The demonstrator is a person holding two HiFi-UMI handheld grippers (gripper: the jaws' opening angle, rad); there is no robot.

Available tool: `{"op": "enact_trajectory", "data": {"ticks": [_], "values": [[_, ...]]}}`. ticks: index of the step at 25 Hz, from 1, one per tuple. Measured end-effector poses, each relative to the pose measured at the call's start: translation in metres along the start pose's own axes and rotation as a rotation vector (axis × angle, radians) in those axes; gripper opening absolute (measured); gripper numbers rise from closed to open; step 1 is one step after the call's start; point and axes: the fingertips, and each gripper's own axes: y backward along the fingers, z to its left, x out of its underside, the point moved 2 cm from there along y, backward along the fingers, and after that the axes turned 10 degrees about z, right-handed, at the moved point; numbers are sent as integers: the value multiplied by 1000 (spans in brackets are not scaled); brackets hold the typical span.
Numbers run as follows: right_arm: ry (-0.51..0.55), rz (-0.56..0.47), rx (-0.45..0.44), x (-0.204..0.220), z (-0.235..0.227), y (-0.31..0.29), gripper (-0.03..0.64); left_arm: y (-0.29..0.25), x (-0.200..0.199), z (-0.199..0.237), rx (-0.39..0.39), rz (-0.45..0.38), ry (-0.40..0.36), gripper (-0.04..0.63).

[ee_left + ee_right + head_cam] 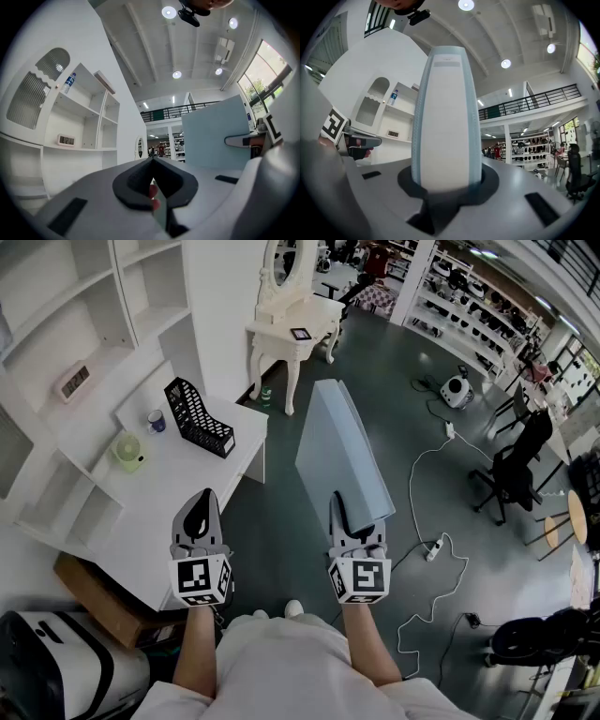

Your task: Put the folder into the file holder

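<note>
The folder (342, 446), seemingly stiff and light (an end grip may let it lever), hangs off the desk's (178, 486) right edge, near end pinched by the right gripper (354, 521), holder (197, 418) by the far right corner, left gripper (199, 512) pressed together, empty.

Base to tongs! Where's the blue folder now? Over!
Right tongs clamped on folder, held out over the floor. Left tongs shut, empty. File holder on desk, empty, not reached. Mug beside it, not blocking.
</note>
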Motion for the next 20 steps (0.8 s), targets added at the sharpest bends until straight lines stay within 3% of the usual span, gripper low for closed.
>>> {"op": "enact_trajectory", "data": {"ticks": [20], "values": [[-54, -10, -72, 13, -27, -12, 118, -15, 2, -21, -49, 23, -32, -5]]}}
